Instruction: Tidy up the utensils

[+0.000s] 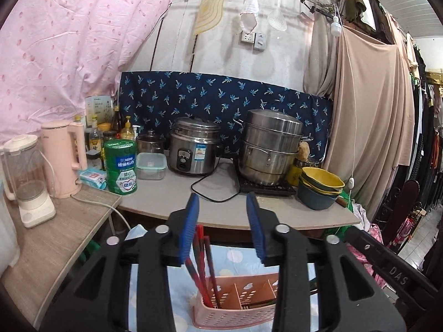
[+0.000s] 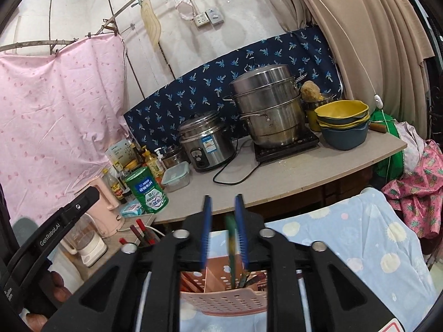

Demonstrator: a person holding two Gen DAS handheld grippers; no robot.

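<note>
A pink perforated utensil holder point(image 1: 235, 301) with dividers sits on a pale blue dotted cloth point(image 1: 238, 260) below both grippers. Red chopsticks point(image 1: 200, 260) stand in its left compartment. My left gripper point(image 1: 223, 210) is open above the holder, and the chopsticks lean by its left finger point(image 1: 189, 227). In the right wrist view my right gripper point(image 2: 223, 221) is open above the holder point(image 2: 221, 298). A green-handled utensil point(image 2: 231, 249) stands blurred between its fingers, its lower end in a right compartment. The red chopsticks point(image 2: 141, 232) also show at left.
A counter point(image 1: 171, 193) behind holds a rice cooker point(image 1: 193, 149), a steel steamer pot point(image 1: 270, 149) on an induction plate, stacked yellow and blue bowls point(image 1: 321, 188), a green tin point(image 1: 121, 166), bottles, a pink kettle point(image 1: 65, 157) and a blender point(image 1: 27, 179). Clothes hang at right.
</note>
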